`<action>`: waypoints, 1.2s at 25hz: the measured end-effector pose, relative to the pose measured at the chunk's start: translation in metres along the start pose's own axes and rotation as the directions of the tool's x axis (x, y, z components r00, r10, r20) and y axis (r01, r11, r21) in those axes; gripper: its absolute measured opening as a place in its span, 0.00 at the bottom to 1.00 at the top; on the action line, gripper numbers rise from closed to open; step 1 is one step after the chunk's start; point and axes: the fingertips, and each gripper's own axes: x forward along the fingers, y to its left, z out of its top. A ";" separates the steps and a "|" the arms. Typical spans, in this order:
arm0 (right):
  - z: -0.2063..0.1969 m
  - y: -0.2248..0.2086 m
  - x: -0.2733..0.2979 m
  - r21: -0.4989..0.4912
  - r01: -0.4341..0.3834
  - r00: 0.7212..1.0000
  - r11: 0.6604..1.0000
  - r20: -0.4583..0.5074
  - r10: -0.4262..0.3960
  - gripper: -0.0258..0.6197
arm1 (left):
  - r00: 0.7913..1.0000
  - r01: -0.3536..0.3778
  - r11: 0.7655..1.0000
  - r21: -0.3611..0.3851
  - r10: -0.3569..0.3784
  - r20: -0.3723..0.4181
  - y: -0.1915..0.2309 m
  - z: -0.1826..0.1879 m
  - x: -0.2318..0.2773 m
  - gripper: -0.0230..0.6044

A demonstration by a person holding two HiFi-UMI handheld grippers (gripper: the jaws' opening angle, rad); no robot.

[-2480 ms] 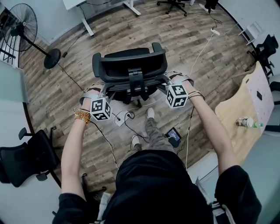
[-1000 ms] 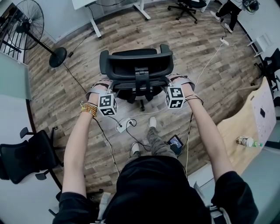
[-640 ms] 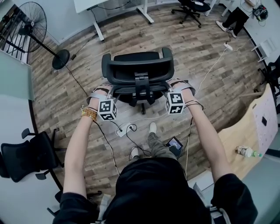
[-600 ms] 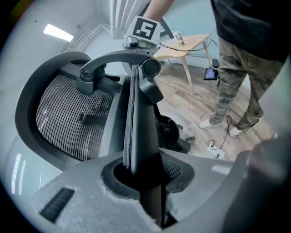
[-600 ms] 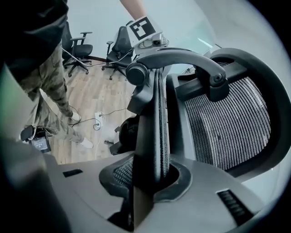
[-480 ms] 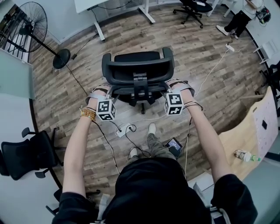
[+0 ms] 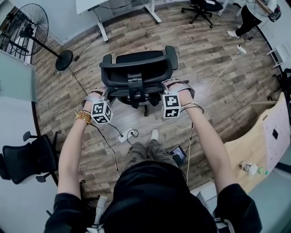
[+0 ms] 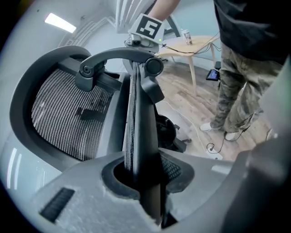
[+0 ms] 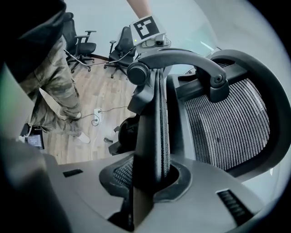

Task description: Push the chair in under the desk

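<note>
A black mesh office chair stands on the wood floor with its back toward me. Beyond it at the top of the head view is the white desk. My left gripper is shut on the left edge of the backrest frame. My right gripper is shut on the right edge of that frame. In each gripper view the frame runs straight up between the jaws, with the mesh back to one side. The seat is hidden under the backrest.
A standing fan is at the far left, and a white desk leg is ahead of the chair. A power strip with cables lies on the floor by my foot. A black chair stands at left and a wooden table at right.
The chair and both grippers on it have shifted a little across the floor toward the desk and slightly left. The person has stepped forward behind it.
</note>
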 end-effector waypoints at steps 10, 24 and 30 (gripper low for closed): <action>-0.013 0.000 -0.003 -0.015 -0.003 1.000 1.000 0.012 0.003 0.16 | 0.998 0.048 0.998 -0.045 -0.050 -0.025 -0.002 0.011 0.004 0.20; -0.023 -0.009 0.000 -0.020 -0.018 1.000 1.000 0.009 0.018 0.16 | 1.000 0.001 1.000 -0.029 -0.002 -0.018 0.009 0.015 0.012 0.19; -0.024 -0.010 0.003 -0.021 -0.020 1.000 1.000 0.001 0.020 0.15 | 1.000 -0.013 1.000 -0.024 0.012 -0.012 0.011 0.014 0.014 0.19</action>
